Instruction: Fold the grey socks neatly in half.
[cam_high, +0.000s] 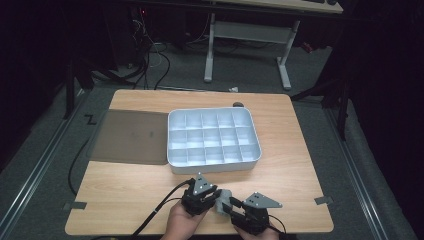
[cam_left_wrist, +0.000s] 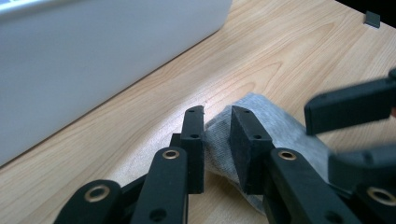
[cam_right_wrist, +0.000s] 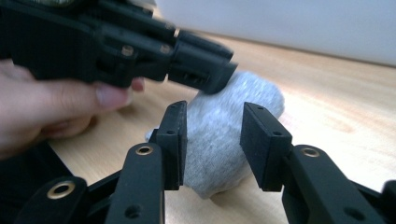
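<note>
1. Far left on the bench (cam_high: 125, 185) there's a dark flat sheet (cam_high: 131, 136), probably a lid or a mat, lying flat and touching the left side of the tray.
2. Next over, the white compartment tray (cam_high: 172, 145) sits mid-bench. Its cells look bare from the high view.
3. Near edge, left of centre: the left gripper (cam_high: 212, 196) has its jaws narrowed onto one end of a small grey fabric bundle (cam_high: 223, 199). In the left gripper view the left gripper (cam_left_wrist: 217, 140) pinches the grey fabric bundle (cam_left_wrist: 275, 126), cloth squeezed between both pads.
4. Just right of that, the right gripper (cam_high: 231, 210) comes at the same bundle from the near right. In the right gripper view the right gripper (cam_right_wrist: 214, 140) has the grey fabric bundle (cam_right_wrist: 219, 135) between its jaws; they look close against it, but I can't tell if they're truly clamped or only bracketing it.
5. My read: this is the pick-up or handover step, both grippers on the bundle near the front edge. Next move probably needs one gripper to take a firm hold, the other to let go, then a lift to a tray cell.
6. Surface is light wood. The room is dim, with a dark floor, cables and a white desk frame (cam_high: 247, 37) at the far side.
</note>
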